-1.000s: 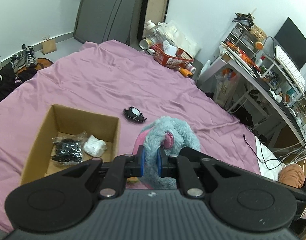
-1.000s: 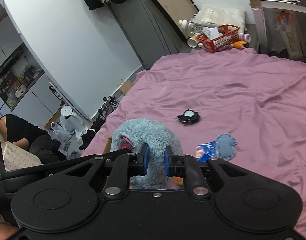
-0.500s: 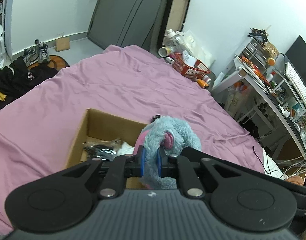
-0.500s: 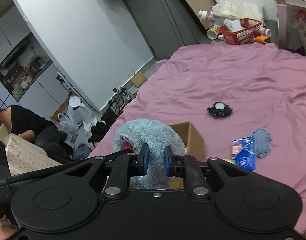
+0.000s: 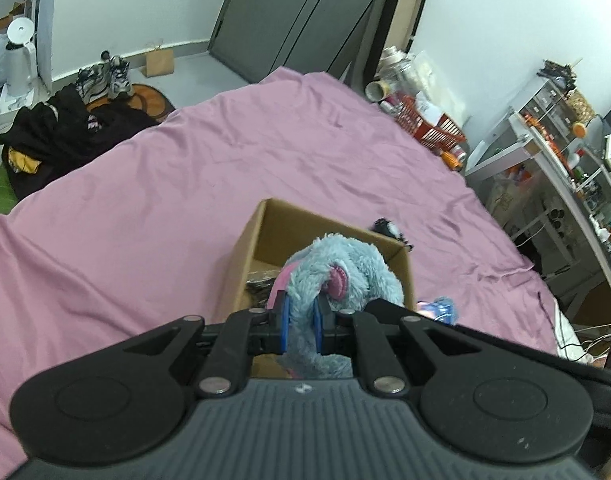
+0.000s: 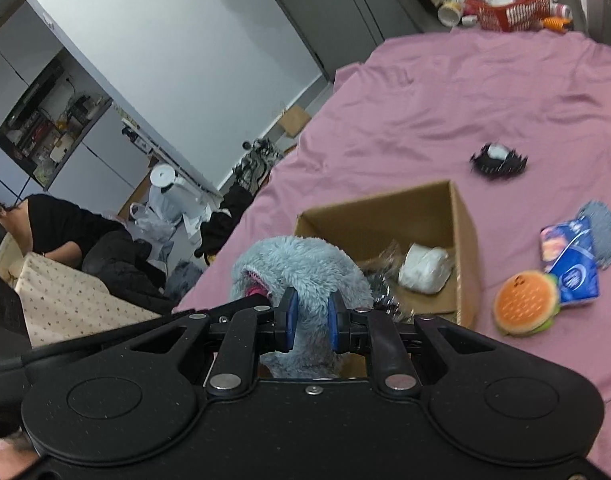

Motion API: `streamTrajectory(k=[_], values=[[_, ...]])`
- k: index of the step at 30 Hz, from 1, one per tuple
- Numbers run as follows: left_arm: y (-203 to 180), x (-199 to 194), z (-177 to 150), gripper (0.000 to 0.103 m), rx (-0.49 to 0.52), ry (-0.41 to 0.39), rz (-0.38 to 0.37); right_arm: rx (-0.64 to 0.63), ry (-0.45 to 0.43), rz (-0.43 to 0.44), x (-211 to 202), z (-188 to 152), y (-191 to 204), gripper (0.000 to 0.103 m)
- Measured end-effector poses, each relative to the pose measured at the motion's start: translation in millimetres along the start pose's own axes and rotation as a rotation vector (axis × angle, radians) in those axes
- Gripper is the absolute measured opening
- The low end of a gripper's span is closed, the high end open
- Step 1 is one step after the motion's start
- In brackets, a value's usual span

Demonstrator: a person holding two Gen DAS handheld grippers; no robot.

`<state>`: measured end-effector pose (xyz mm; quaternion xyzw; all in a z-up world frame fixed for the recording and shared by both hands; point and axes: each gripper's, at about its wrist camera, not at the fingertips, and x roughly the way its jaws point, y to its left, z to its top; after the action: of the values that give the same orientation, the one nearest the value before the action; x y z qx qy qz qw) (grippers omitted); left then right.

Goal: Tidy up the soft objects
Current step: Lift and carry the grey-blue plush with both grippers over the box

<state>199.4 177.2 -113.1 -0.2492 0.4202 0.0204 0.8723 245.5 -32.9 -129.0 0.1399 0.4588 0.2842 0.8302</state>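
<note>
Both my jaws are clamped on the blue plush (image 5: pixel 337 276): my left gripper (image 5: pixel 300 322) pinches one fold, my right gripper (image 6: pixel 310 317) another. I hold it over the near edge of the open box (image 6: pixel 463 216) on the pink bed (image 5: pixel 145 184). Inside the box lies a white bundle (image 6: pixel 425 266). Beside it on the bed are a burger toy (image 6: pixel 525 302), a blue packet (image 6: pixel 573 260) and a black item (image 6: pixel 499 158).

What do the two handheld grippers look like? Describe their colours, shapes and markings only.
The left gripper has a ribbed dark grey body, two round black discs, black linkage bars with silver rivets and blue pads on its fingers. The right gripper is the same shape, but its body is smooth speckled black, again with silver rivets and blue pads. No cables or sleeves show.
</note>
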Motion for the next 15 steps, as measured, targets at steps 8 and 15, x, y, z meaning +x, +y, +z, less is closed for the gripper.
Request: streamTrajectory(k=[8, 15], values=[[15.1, 20.3, -3.0, 0.012, -0.014, 0.073, 0.029, 0.057, 0.074, -0.002, 17.3, -9.5, -9.6, 0.018], [13.1, 21.6, 1.2, 0.015, 0.000, 0.078, 0.090, 0.118, 0.095, -0.002, 17.5, -9.5, -21.1, 0.035]])
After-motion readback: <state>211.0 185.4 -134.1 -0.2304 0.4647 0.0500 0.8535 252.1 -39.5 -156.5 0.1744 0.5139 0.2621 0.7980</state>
